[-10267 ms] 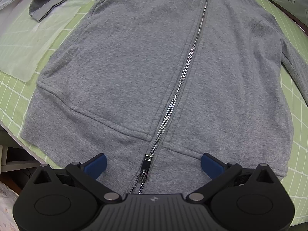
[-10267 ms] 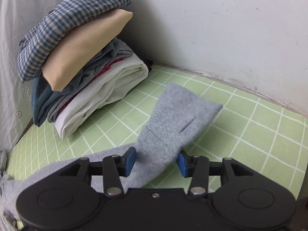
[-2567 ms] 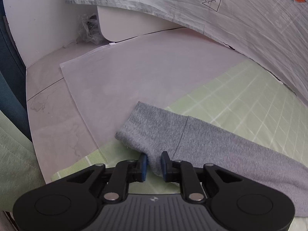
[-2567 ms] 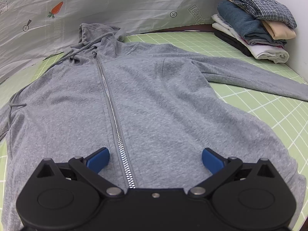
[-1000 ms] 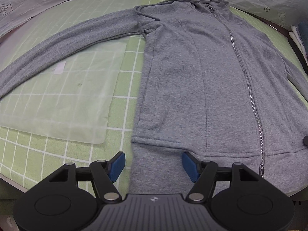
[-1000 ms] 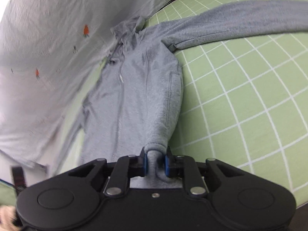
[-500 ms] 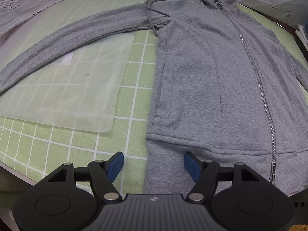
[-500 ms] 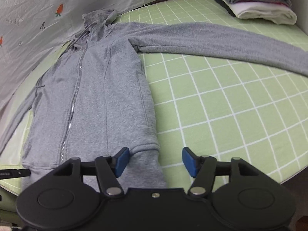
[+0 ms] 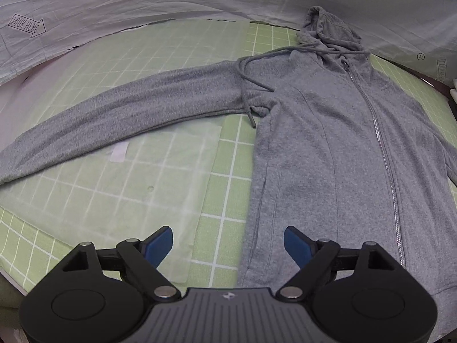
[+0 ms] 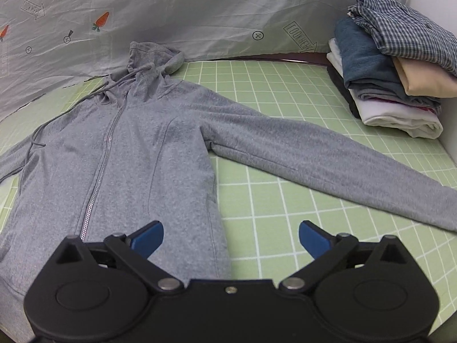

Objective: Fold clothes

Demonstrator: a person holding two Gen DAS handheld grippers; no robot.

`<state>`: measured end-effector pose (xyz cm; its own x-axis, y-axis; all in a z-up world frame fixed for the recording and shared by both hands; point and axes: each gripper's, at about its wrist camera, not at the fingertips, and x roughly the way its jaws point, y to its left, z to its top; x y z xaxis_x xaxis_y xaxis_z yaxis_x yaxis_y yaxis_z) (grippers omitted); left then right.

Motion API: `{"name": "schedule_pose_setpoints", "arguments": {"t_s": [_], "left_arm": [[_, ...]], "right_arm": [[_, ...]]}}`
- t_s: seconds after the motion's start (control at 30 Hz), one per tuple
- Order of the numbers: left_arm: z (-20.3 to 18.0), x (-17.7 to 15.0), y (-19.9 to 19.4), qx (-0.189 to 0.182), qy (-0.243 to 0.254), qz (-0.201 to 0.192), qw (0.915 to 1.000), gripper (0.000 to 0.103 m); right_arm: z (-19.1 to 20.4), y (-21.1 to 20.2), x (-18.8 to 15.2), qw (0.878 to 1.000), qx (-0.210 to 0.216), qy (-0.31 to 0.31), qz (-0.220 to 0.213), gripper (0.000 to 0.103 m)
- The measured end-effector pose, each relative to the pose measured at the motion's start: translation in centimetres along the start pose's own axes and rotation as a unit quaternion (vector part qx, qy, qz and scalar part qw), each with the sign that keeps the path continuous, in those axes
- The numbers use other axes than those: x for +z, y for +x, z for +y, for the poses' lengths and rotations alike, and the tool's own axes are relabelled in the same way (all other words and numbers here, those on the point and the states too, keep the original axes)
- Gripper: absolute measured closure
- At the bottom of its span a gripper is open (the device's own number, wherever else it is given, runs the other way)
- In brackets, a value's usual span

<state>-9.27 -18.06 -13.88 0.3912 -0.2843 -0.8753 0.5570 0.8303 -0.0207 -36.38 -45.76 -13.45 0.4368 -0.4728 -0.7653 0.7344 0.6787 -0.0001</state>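
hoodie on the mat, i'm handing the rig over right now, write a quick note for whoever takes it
Left gripper: jaws opening, nothing between them, above the bottom left edge of the hoodie.
Right gripper: jaws opening, nothing held, above the bottom right edge.
Grey hoodie: flat on the green grid mat, zip side up and zipped, hood toward the back sheet. Left sleeve and right sleeve both stretched out sideways.
Stack of folded clothes: far right corner of the mat.
Done: hoodie spread out and smoothed.
Left: every fold, probably sleeves in first, then the body, then onto the stack.
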Motion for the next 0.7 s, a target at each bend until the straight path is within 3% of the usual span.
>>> {"name": "schedule_pose_setpoints", "arguments": {"t_s": [0.23, 0.43, 0.6, 0.7], "left_arm": [[-0.1, 5.5, 2.0, -0.016, -0.017, -0.028, 0.9993, 0.020], [-0.2, 11.2, 5.7, -0.041, -0.038, -0.031, 0.9979, 0.057], [-0.1, 15.2, 9.4, -0.055, -0.071, -0.026, 0.9956, 0.059], [-0.4, 16.8, 11.6, -0.043, -0.066, -0.010, 0.9968, 0.057]], "right_arm": [[1.1, 2.9, 3.0, 1.000, 0.003, 0.003, -0.002, 0.001], [1.5, 6.5, 6.1, 1.000, -0.004, 0.016, -0.001, 0.001], [1.6, 10.4, 8.5, 0.999, -0.021, 0.030, 0.023, 0.001], [1.5, 12.4, 9.4, 0.998, -0.032, 0.038, 0.040, 0.001]]}}
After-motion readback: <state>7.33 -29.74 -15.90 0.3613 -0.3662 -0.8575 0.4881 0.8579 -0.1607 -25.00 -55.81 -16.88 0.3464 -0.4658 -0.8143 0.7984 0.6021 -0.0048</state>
